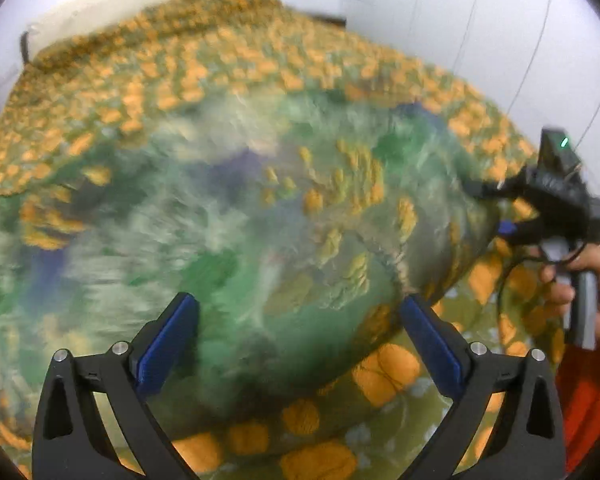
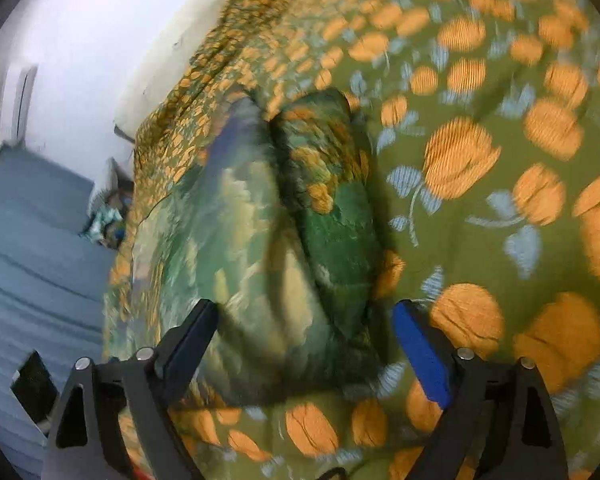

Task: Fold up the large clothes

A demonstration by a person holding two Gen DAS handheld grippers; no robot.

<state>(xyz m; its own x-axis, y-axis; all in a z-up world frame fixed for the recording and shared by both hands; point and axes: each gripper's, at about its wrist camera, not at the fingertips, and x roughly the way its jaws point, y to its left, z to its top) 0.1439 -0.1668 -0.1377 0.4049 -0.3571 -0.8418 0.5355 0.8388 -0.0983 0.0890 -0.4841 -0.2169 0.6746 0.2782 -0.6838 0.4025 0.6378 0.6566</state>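
Nearest the left wrist camera, the left tool (image 1: 299,344) stands wide, its blue pads apart and gripping nothing, poised just over the near edge of the garment (image 1: 228,216), a large green cloth with pale, blue and orange patches. In the right wrist view the right tool (image 2: 306,340) is likewise wide and empty, above one end of the same garment (image 2: 284,232), which here looks doubled over, with a dark crease running along its middle. The garment lies on the bed (image 1: 384,372), on a green bedspread (image 2: 500,184) printed with orange flowers; both views are blurred, so its edges are hard to trace. Judging by the crease, one fold seems made and the step in hand is taking a fresh grip for the next fold. That calls for each tool to close on a corner or edge. Farther off, the right hand (image 1: 592,292) shows in the left view, then a pale wall (image 1: 460,20).
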